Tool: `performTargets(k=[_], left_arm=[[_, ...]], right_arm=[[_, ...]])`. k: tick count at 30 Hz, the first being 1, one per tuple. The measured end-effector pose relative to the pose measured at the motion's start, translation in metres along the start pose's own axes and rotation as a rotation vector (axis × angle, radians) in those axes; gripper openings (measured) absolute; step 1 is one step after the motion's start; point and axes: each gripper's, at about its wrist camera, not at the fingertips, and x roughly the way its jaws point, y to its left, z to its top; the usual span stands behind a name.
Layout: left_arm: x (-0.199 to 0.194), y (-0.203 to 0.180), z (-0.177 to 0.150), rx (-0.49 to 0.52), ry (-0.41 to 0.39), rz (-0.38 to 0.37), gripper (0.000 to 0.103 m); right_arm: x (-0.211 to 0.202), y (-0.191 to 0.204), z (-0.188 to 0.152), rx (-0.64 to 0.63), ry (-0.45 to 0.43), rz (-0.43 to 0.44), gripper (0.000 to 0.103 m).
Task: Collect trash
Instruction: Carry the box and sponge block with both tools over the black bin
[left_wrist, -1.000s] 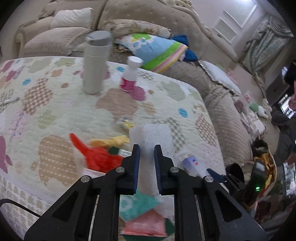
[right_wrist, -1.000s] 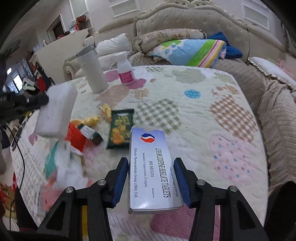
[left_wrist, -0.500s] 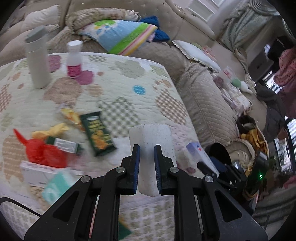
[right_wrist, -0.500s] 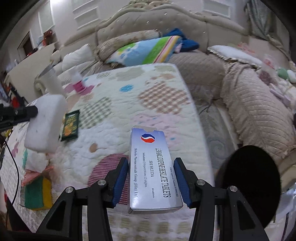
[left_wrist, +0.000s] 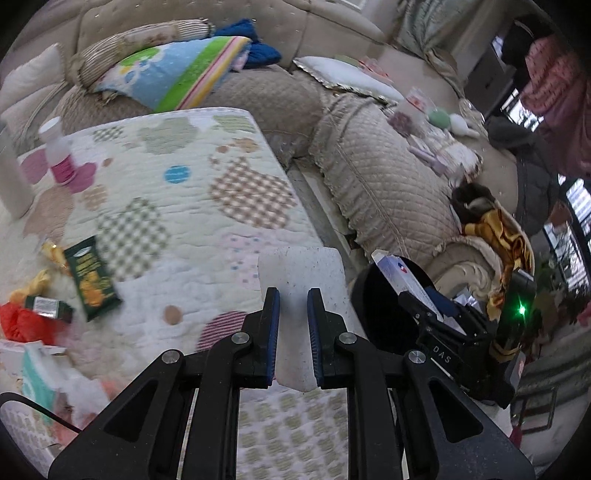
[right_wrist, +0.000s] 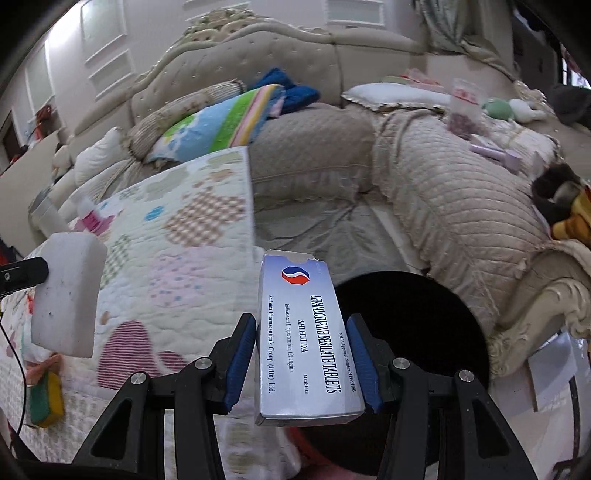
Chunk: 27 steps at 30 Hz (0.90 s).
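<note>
Cream quilted sofas curve behind a low bench (left_wrist: 192, 206) covered by a patchwork quilt, and a round black bin (right_wrist: 410, 332) stands on the floor just off the bench's near corner. Beside that bin, the left gripper (left_wrist: 292, 325) is clenched on a white foam block (left_wrist: 300, 280), held upright over the bench edge. The right gripper (right_wrist: 301, 363) grasps a blue-and-white tablet box (right_wrist: 299, 332) by its long sides, its far end reaching over the bin's dark mouth. To do this step well, each piece should probably be carried fully over the bin's opening before letting go, one gripper at a time so they do not collide. Away from the bin, a green snack packet (left_wrist: 90, 280) and red wrapping (left_wrist: 22, 325) lie on the bench, not yet collected.
</note>
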Motion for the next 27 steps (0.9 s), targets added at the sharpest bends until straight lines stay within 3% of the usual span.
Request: performTargets(k=[12, 20, 27], left_arm=[[0.051, -0.072, -0.002, 0.096, 0.066, -0.027, 0.013], [0.086, -0.103, -0.003, 0.108, 0.096, -0.095, 0.013], [0.105, -0.105, -0.005, 0.086, 0.132, -0.2, 0.014]], right_arm=[[-0.002, -0.069, -0.014, 0.078, 0.021, -0.07, 0.049], [0.006, -0.096, -0.018, 0.158, 0.038, -0.081, 0.05], [0.004, -0.112, -0.022, 0.237, 0.038, -0.065, 0.052]])
